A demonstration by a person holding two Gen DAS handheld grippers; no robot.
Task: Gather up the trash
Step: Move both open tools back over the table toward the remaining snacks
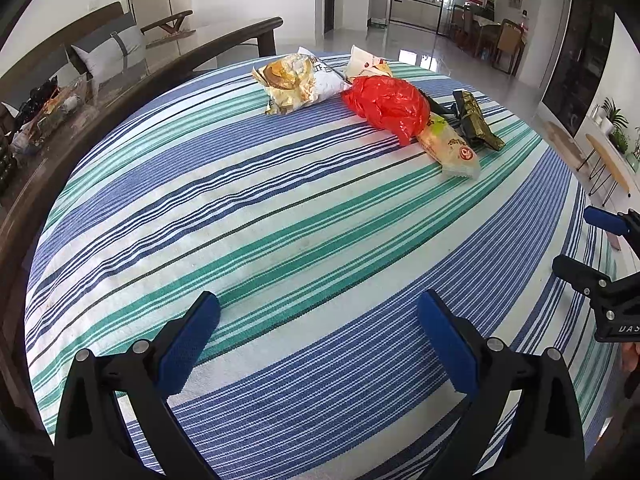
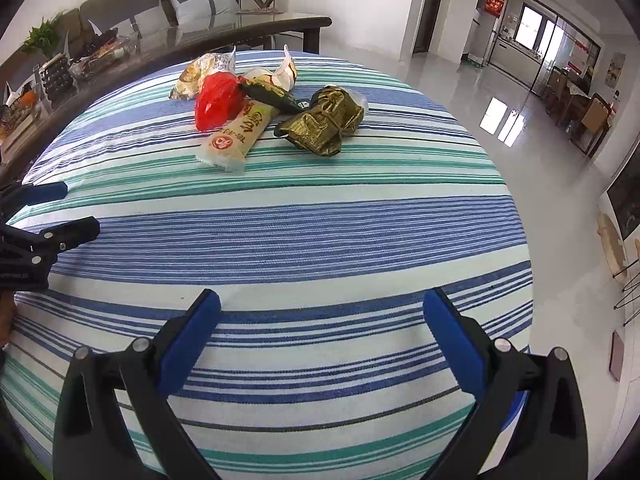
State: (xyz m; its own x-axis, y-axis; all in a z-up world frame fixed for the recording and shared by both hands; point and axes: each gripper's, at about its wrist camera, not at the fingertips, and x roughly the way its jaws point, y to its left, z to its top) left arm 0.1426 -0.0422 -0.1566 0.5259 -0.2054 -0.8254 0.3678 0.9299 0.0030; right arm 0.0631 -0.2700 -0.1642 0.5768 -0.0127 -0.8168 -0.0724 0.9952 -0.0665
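A pile of trash lies at the far side of the striped tablecloth: a crumpled red plastic bag, a long beige snack wrapper, a dark green-gold wrapper, a white-gold snack bag and a white wrapper. My left gripper is open and empty over the near cloth, far from the pile. My right gripper is open and empty, also near. Each shows at the edge of the other's view, the right one and the left one.
A dark glass-topped table with clutter stands to the left, with a sofa and cushions behind it. Glossy tiled floor lies to the right. The tablecloth drops off at the far and right edges.
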